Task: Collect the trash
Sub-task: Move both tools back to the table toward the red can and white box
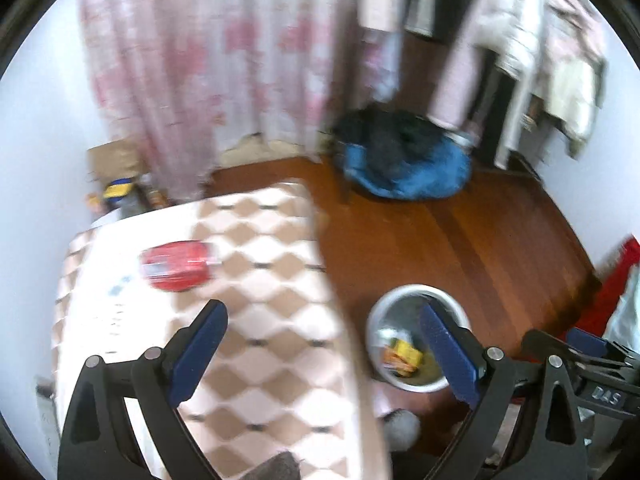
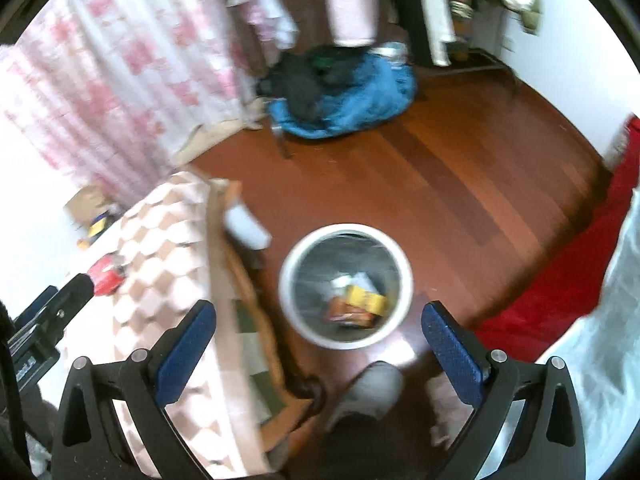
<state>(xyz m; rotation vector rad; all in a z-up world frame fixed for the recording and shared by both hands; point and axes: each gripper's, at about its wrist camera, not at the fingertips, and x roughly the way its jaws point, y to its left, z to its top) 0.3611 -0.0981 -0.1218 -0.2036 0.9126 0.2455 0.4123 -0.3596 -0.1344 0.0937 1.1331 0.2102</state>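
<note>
Both tongs, left [image 1: 324, 332] and right [image 2: 318, 330], gaped wide and empty. A red packet [image 1: 178, 266] lay on the checkered bench [image 1: 256, 320], the bin [image 2: 346, 286] on the floor beside it. Best grip the packet flat across its middle, then drop it over the bin.

We're in a home bedroom: pink floral curtains [image 1: 208, 64], clothes hanging on a rack [image 1: 560, 64], wooden floor [image 1: 460, 232], a checked-cloth tabletop [image 1: 260, 280], small waste bin [image 2: 346, 284].

Red packet [image 1: 178, 266] on pink-and-white checkered cloth [image 1: 256, 320]
</note>
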